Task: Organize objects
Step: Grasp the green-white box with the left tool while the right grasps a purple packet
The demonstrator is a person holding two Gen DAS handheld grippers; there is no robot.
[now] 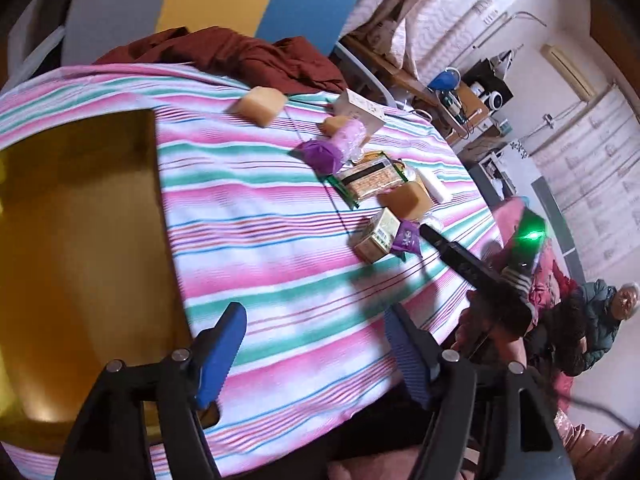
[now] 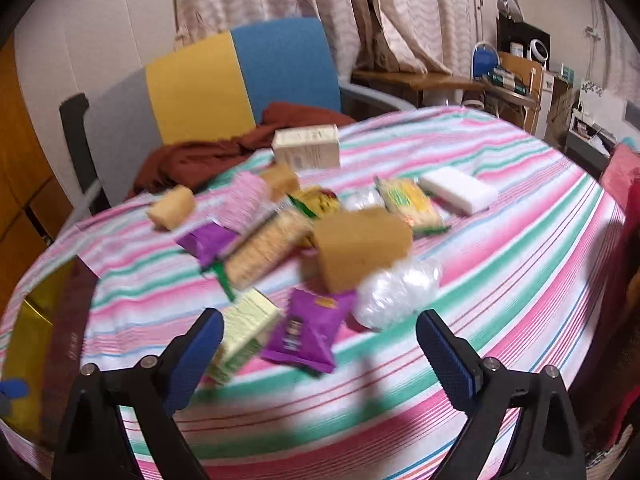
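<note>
A pile of small goods lies on the striped tablecloth (image 2: 500, 280). In the right wrist view my right gripper (image 2: 320, 344) is open and empty, just short of a purple snack packet (image 2: 308, 332) and a pale green box (image 2: 244, 332). Behind them are a brown sponge block (image 2: 360, 248), a cracker pack (image 2: 260, 252), a clear plastic bag (image 2: 400, 288) and a white sponge (image 2: 460, 190). In the left wrist view my left gripper (image 1: 316, 340) is open and empty above bare cloth, beside a golden tray (image 1: 80, 260). The right gripper's finger (image 1: 452, 250) shows by the purple packet (image 1: 406, 238).
A blue, yellow and grey chair (image 2: 240, 80) with a dark red cloth (image 2: 216, 156) stands behind the table. A cream box (image 2: 308, 146) and further sponge pieces (image 2: 172, 206) lie at the far side. A person (image 1: 608, 320) sits at the right. Shelves with clutter (image 2: 516, 76) line the wall.
</note>
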